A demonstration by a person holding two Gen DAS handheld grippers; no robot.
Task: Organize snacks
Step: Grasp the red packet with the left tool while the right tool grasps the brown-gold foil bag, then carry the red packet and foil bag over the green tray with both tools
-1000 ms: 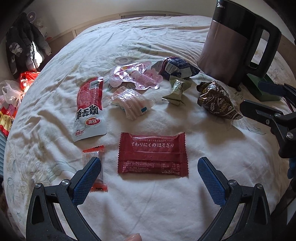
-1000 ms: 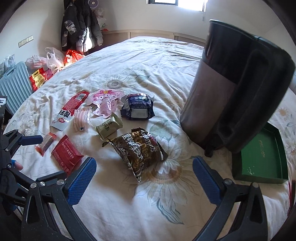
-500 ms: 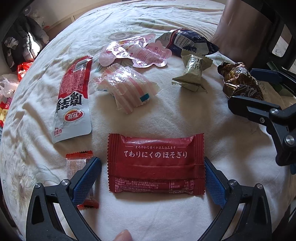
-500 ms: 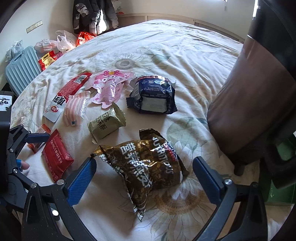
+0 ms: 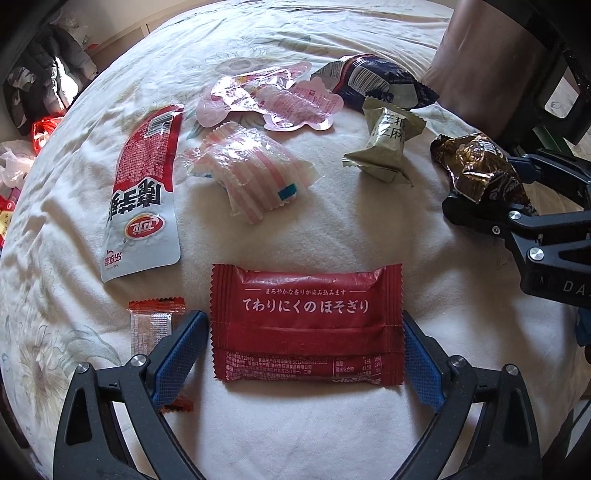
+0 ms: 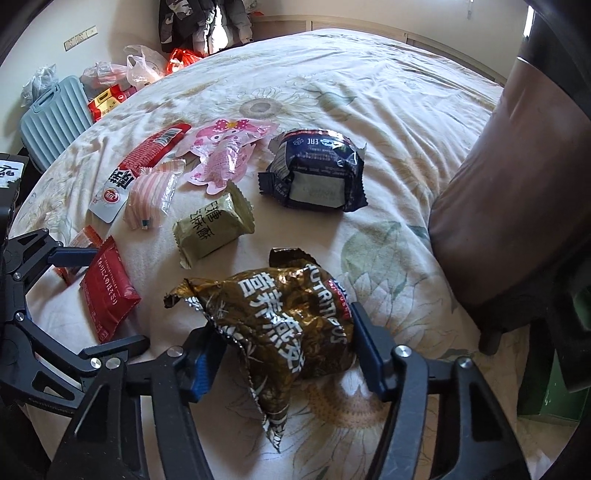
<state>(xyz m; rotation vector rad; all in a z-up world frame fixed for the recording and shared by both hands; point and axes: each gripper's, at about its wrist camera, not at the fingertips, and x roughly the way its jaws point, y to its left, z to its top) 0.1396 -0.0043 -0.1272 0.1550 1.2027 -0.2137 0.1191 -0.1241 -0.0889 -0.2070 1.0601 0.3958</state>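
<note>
Several snack packets lie on a floral bedsheet. My left gripper (image 5: 301, 332) is open, its blue pads on either side of a flat red packet with Japanese writing (image 5: 306, 325), close to or touching its ends. My right gripper (image 6: 282, 343) is partly closed around a crumpled brown-gold packet (image 6: 280, 317), with its pads against or nearly against the packet's sides. Beyond lie an olive packet (image 6: 212, 227), a dark blue packet (image 6: 314, 170), a pink character packet (image 6: 221, 155), a striped clear packet (image 5: 255, 173), a long red-and-white packet (image 5: 144, 192) and a small clear sachet (image 5: 151, 325).
A large brown and black kettle-like appliance (image 6: 517, 184) stands on the bed at right, with a green box (image 6: 554, 387) beside it. Past the bed's left edge are a grey-blue case (image 6: 55, 118), plastic bags (image 6: 140, 70) and hanging jackets (image 6: 203, 22).
Both grippers moved forward and down. The red packet now sits between my left pads. My right jaws have narrowed around the brown-gold packet.
</note>
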